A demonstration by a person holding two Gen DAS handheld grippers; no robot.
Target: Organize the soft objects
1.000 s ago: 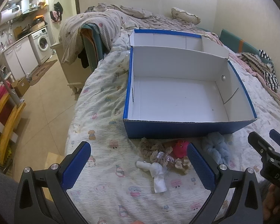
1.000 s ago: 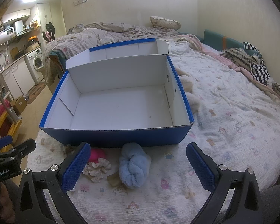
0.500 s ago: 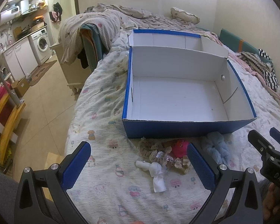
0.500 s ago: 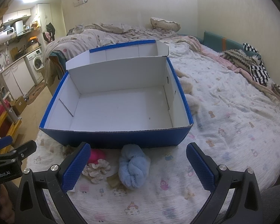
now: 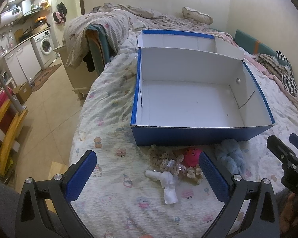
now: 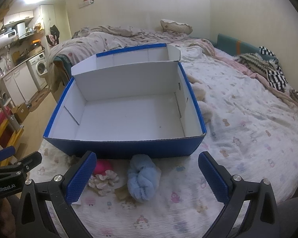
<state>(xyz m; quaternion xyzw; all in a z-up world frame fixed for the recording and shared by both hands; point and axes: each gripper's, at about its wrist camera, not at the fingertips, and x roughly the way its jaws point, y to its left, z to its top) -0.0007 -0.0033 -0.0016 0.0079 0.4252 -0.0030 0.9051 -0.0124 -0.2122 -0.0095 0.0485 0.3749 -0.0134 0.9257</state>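
Nothing much has moved since a moment ago; both grippers hang in nearly the same spots over the bed, and the soft things lie where they lay.

A little heap of soft things sits on the sheet (image 5: 113, 103), just in front of the box (image 5: 190, 136). The blue fluffy one (image 6: 142, 180) lies nearest the box's blue front wall. Beside it is a pink ball (image 5: 191, 156), a lacy beige scrunchie (image 5: 163, 157), a pale frilly one (image 6: 103, 182) and a white rolled cloth (image 5: 168, 186). They lie close together, some touching.

The box is blue outside and white inside. It is open on top and has nothing in it. Its lid (image 5: 178, 39) is folded back behind it, and that is bare too.

The left gripper (image 5: 148, 173) is wide open and holds nothing; the white cloth and the scrunchie show between its blue pads (image 5: 80, 175). The right gripper (image 6: 145, 175) is wide open too, with nothing in it, and the blue fluffy thing shows between its fingers.

Far off on the left stands a washer (image 5: 44, 46).
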